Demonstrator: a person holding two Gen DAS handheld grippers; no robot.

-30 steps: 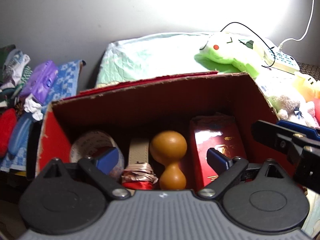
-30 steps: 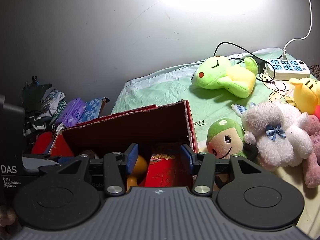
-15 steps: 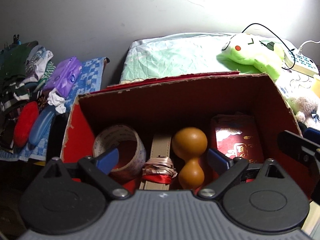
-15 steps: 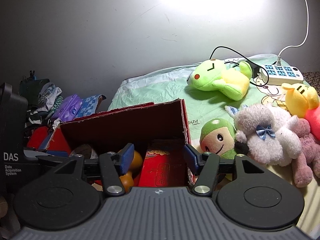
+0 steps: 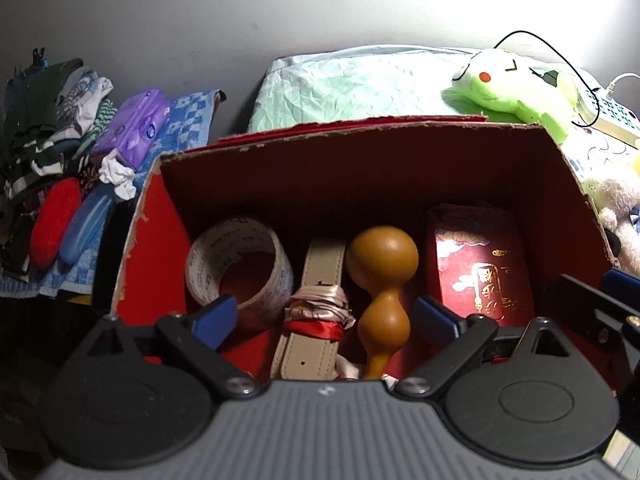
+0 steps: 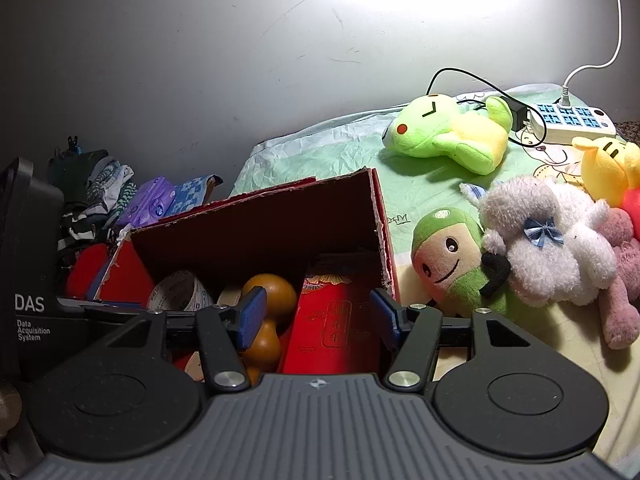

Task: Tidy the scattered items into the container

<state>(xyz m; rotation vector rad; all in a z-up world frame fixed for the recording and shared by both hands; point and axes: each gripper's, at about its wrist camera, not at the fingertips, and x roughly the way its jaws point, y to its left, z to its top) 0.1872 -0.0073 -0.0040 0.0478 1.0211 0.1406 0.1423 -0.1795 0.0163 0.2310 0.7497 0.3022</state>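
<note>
The left gripper [image 5: 324, 318] hangs over the near edge of the box [image 5: 360, 148], its blue-padded fingers spread wide with nothing between them. Inside the box, going from nine o'clock round to three, sit a tape roll [image 5: 240, 272], a beige belt [image 5: 316, 312] wrapped in red ribbon, a brown gourd [image 5: 382, 280] lying lengthwise, and a red packet [image 5: 482, 272] with gold lettering against the right wall. The right gripper [image 6: 316, 316] hovers at the box's right near corner, jaws likewise apart and empty, framing the red packet [image 6: 336, 328] with the gourd [image 6: 266, 320] behind its left finger. Off at three o'clock from the box [image 6: 260, 232], plush toys lie on the sheet [image 6: 340, 144]: a green-capped doll [image 6: 448, 264] just beside the box wall, a white lamb [image 6: 548, 244] touching it, a yellow chick [image 6: 608, 168] further out, and a green frog [image 6: 448, 132] at one o'clock near a power strip [image 6: 572, 120]. At nine o'clock, folded clothes [image 5: 52, 120] and a purple pack [image 5: 136, 128] are piled up.
</note>
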